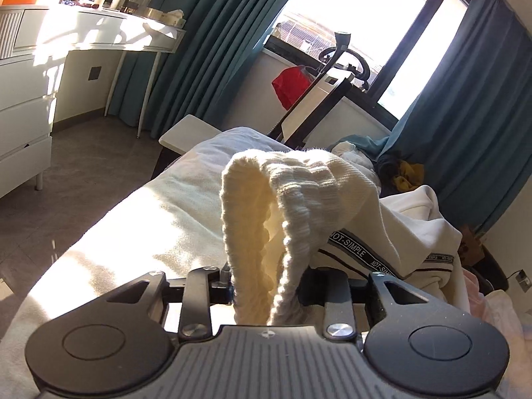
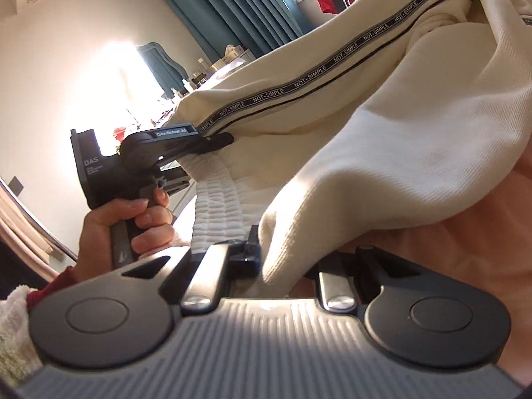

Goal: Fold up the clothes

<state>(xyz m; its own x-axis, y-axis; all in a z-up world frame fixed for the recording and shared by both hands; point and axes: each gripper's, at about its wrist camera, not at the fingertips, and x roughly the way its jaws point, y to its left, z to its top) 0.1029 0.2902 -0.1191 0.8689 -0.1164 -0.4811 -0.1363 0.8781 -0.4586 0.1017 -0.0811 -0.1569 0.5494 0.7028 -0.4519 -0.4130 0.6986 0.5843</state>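
A cream pair of trousers point(image 2: 349, 99) with a black "NOT-SIMPLE" side stripe point(image 2: 299, 83) is held up between both grippers. My left gripper point(image 1: 266, 286) is shut on its ribbed elastic waistband point(image 1: 292, 193), which bunches up over the jaws; the same gripper shows in the right wrist view point(image 2: 216, 141), clamped on the stripe edge. My right gripper point(image 2: 266, 259) is shut on another part of the cream fabric, which drapes over and hides its fingertips. The trouser leg trails to the right in the left wrist view point(image 1: 422, 232).
A bed with a pale sheet point(image 1: 149, 219) lies below. A heap of other clothes point(image 1: 399, 169) sits at its far end by teal curtains point(image 1: 206, 50). A white dresser point(image 1: 26, 106), a vanity table point(image 1: 133, 33) and an exercise machine point(image 1: 326, 99) stand around.
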